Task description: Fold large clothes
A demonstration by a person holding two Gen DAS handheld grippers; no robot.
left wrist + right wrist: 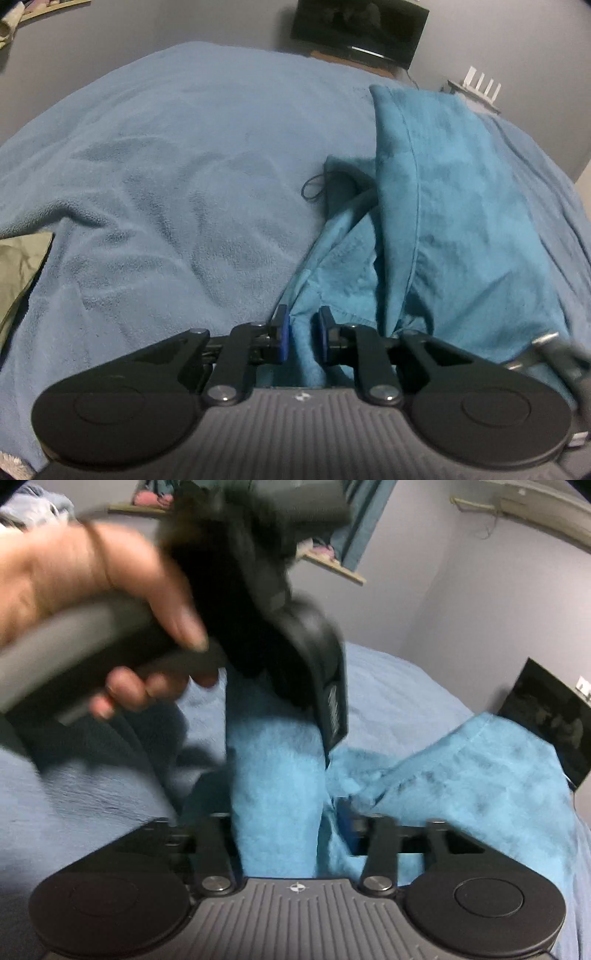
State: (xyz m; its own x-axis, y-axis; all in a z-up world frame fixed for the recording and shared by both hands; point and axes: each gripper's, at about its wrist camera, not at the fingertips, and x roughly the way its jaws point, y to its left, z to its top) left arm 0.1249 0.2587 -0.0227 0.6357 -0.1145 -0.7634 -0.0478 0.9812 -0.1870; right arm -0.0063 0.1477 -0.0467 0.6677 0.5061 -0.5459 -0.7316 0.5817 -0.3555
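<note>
A teal fleece garment point(454, 206) lies bunched on a light blue blanket point(177, 155); a black drawstring loop point(312, 188) sticks out at its left edge. My left gripper point(303, 332) is shut on a fold of the teal cloth, which fills the narrow gap between its blue pads. In the right wrist view the same garment point(461, 775) spreads to the right. My right gripper point(273, 823) stands open, its jaws wide apart with a thick ridge of teal cloth running loosely between them. A person's hand point(74, 587) holds the left tool's grey handle just above.
A dark screen point(358, 29) leans on the grey wall behind the bed, with a white router point(480, 86) to its right. Olive bedding point(18, 269) shows at the blanket's left edge. A wall shelf point(332, 565) hangs above.
</note>
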